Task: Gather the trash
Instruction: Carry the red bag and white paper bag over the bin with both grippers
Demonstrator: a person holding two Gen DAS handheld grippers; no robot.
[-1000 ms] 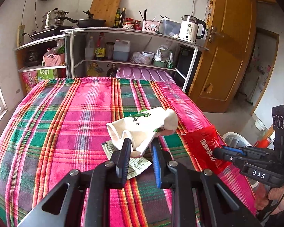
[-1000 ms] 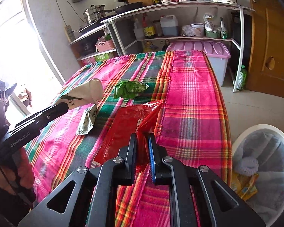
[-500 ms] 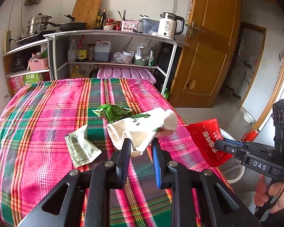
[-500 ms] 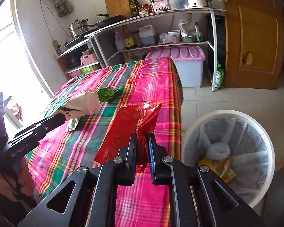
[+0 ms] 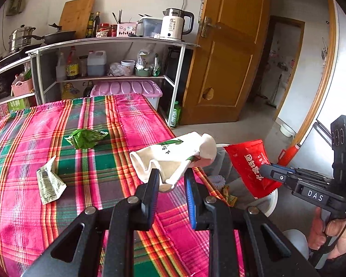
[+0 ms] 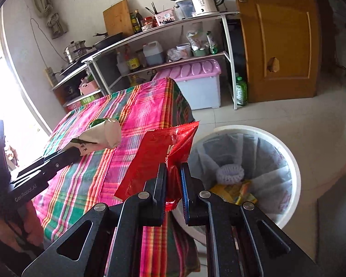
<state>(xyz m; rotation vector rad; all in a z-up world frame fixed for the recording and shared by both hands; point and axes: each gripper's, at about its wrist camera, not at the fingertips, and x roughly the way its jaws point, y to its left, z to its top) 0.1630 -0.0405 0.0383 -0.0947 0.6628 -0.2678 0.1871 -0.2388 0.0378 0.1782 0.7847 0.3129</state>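
Note:
My left gripper [image 5: 171, 177] is shut on a crushed white paper cup [image 5: 173, 155] with green print, held in the air over the table's right edge. The cup [image 6: 103, 135] also shows in the right wrist view at the tip of that gripper. My right gripper [image 6: 173, 173] is shut on a red snack wrapper [image 6: 159, 154], which hangs between the table edge and a white trash bin [image 6: 290, 161]. That wrapper [image 5: 249, 164] appears in the left wrist view too. On the plaid tablecloth [image 5: 34, 219] lie a green wrapper [image 5: 85, 137] and a pale printed sachet [image 5: 49, 181].
The bin, lined with a clear bag, holds a white scrubber [image 6: 230, 173] and yellow wrappers [image 6: 234, 190]. Behind the table stand a metal shelf [image 5: 108, 43] with kitchenware and a pink-lidded storage box [image 5: 126, 88]. A wooden door [image 5: 230, 53] is at right. A hand [image 5: 334, 235] grips the right tool.
Both grippers have swung to the right with their loads, off the table towards the bin. The bin has come fully into the right wrist view; the green wrapper and sachet are left behind.

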